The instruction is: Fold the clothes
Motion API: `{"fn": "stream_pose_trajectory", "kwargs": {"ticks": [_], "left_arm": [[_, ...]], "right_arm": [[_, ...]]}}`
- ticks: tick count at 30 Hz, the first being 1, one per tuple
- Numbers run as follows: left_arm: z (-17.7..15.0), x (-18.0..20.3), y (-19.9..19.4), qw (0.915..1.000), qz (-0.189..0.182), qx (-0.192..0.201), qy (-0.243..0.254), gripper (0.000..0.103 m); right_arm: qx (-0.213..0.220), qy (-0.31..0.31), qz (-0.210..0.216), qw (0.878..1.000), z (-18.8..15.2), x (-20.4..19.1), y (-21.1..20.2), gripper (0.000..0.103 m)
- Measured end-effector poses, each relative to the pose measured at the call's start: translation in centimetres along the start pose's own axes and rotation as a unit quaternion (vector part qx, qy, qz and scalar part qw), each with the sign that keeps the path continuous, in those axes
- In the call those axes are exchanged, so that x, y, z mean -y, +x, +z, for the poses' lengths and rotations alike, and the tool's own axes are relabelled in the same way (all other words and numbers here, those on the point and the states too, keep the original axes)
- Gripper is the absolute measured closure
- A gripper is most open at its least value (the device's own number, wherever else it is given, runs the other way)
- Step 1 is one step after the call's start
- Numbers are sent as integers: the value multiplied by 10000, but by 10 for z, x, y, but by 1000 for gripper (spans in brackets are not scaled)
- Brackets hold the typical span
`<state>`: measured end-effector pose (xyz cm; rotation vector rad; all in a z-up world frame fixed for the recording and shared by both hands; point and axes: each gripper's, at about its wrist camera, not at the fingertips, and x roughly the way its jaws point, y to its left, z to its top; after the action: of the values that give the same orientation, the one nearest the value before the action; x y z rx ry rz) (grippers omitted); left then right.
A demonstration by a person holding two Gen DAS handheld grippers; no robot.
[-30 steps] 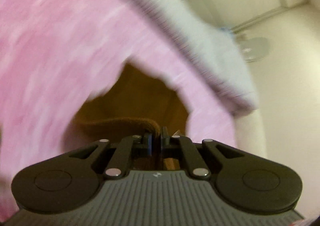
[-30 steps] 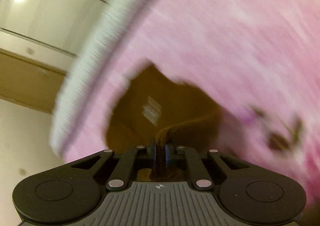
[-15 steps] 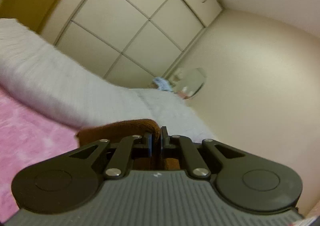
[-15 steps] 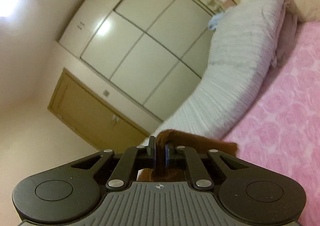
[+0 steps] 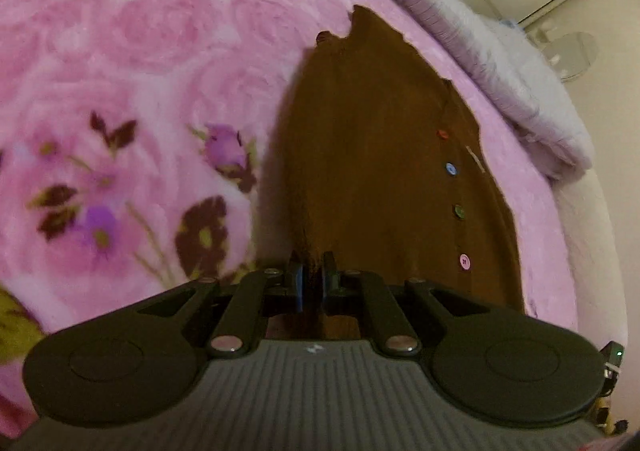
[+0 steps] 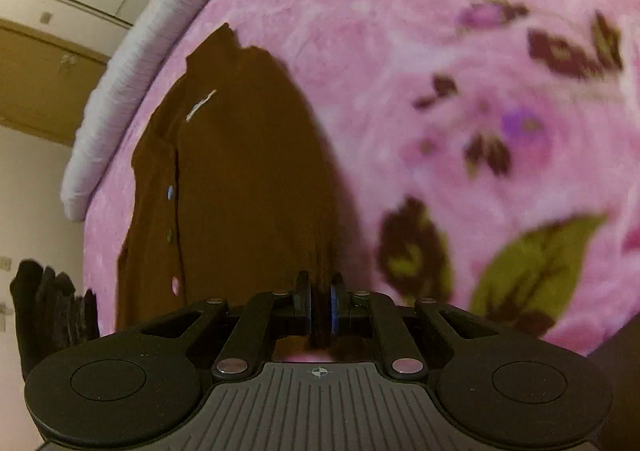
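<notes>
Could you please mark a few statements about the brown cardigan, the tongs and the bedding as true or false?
1. Both the left tongs and the right tongs are shut on the brown cardigan. True.
2. The cardigan's buttons are all white. False: they are different colours, including blue and pink.
3. The cardigan lies on a pink floral blanket. True.
4. The grey pillow lies on top of the cardigan. False: it lies beyond it, at the blanket's edge.

Left gripper [image 5: 312, 277] and right gripper [image 6: 320, 301] both angle downward, fingers [image 5: 297, 283] pinched together on brown cloth
</notes>
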<state>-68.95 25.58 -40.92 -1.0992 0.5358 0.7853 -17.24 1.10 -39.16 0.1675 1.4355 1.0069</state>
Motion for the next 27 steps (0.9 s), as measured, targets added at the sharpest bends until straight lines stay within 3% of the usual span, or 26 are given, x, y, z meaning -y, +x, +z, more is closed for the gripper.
{"fn": "stream_pose_trajectory", "kwargs": {"ticks": [5, 7, 9, 11, 12, 15, 18, 21, 23, 24, 25, 26, 27], "left_arm": [[10, -10, -6, 9984, -330, 400, 227, 91], [0, -18, -10, 9974, -441, 546, 184, 79], [-14, -29, -16, 9959, -647, 634, 33, 77], [-24, -36, -21, 9947, -744, 678, -218, 76], [-27, -39, -25, 9940, -771, 679, -386, 74], [-31, -42, -34, 9901, -885, 916, -593, 62], [-27, -42, -17, 9888, -792, 961, -827, 62], [-26, -36, -5, 9870, -801, 1068, -894, 62], [-23, -32, 2, 9871, -858, 1037, -865, 68], [-19, -27, 7, 9889, -898, 900, -769, 84], [-15, -22, 13, 9905, -939, 753, -665, 97], [-12, -15, 12, 9926, -855, 699, -502, 98], [-8, -8, 2, 9932, -815, 798, -238, 98]], "right_arm": [[487, -478, 314, 9972, 0, -1, -9, 95], [771, -731, 239, 9940, -13, -3, -17, 84], [1113, -871, 139, 9899, -33, -2, -27, 59], [1330, -645, 98, 9890, -48, 7, -38, 41], [1401, -440, 92, 9891, -56, 13, -45, 39], [1421, 30, 351, 9892, -66, 23, -56, 39], [1401, 256, 617, 9879, -64, 26, -56, 39], [1461, 283, 541, 9874, -57, 24, -36, 39], [1524, 165, 688, 9858, -51, 20, -27, 40], [1452, 123, 782, 9862, -46, 17, -22, 53], [1336, 67, 884, 9871, -42, 14, -18, 75], [1224, 11, 981, 9876, -39, 11, -14, 93], [1208, -54, 960, 9880, -38, 8, -22, 93]]}}
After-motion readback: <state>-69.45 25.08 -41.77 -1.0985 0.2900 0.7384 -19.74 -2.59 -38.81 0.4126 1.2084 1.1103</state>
